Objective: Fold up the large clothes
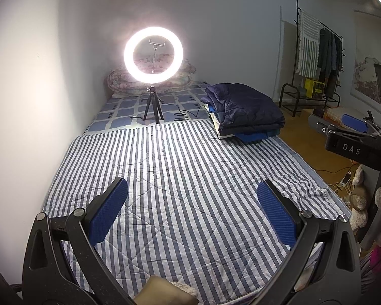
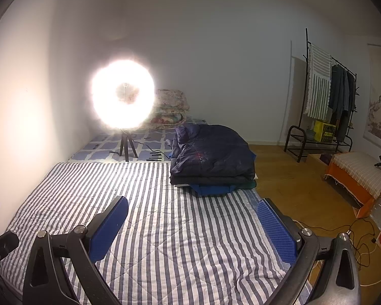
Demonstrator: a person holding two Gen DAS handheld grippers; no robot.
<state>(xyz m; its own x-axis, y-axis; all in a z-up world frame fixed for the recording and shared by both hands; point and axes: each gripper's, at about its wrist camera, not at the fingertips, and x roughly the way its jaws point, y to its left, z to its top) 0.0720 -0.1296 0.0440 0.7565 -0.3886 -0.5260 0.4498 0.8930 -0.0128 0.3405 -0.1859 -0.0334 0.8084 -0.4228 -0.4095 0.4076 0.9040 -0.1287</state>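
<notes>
A stack of folded clothes, a dark navy padded jacket [image 1: 243, 109] on top of blue garments, lies at the right edge of the bed; it also shows in the right wrist view [image 2: 213, 155]. The blue-and-white striped quilt [image 1: 180, 178] covers the bed [image 2: 165, 216]. My left gripper [image 1: 191, 213] is open and empty above the near part of the quilt. My right gripper [image 2: 191, 228] is open and empty above the quilt's near right side. The right gripper's black body [image 1: 353, 147] shows at the right of the left wrist view.
A lit ring light on a tripod [image 1: 153, 58] stands mid-bed, its cable running right. Folded floral bedding [image 1: 129, 81] lies against the far wall. A clothes rack [image 2: 327, 99], an orange covered box [image 2: 358, 178] and floor cables [image 2: 360, 236] are to the right.
</notes>
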